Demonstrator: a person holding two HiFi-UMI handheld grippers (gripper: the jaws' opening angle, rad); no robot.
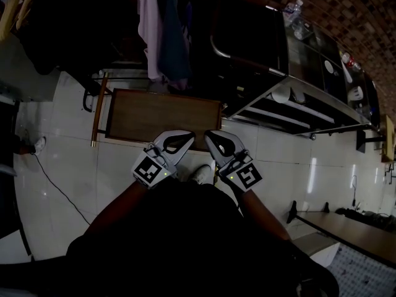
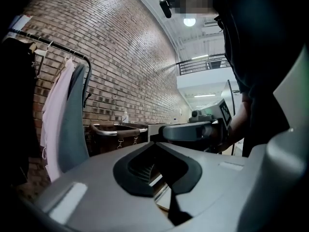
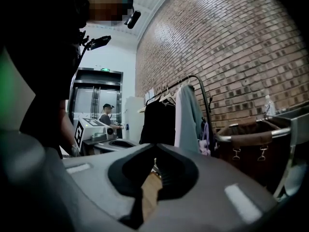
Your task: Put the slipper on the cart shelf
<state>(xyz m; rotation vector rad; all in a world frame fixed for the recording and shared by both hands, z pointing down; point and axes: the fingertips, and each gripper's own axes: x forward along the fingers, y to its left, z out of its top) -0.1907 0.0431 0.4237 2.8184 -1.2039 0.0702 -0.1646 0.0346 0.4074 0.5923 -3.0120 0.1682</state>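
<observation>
Left tongs (image 1: 184, 138) and right tongs (image 1: 213, 140) are both pressed together, empty, side by side before the wooden cart (image 1: 164, 113). A pale shape, possibly the slipper (image 1: 201, 173), lies on the floor below, between them; its axis is unclear.

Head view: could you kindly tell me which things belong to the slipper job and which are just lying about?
Job: wooden cart shelf; left gripper, right gripper, both shut, empty; no slipper clearly seen.
Lying about: hanging clothes; dark bin; metal rack; bench.
</observation>
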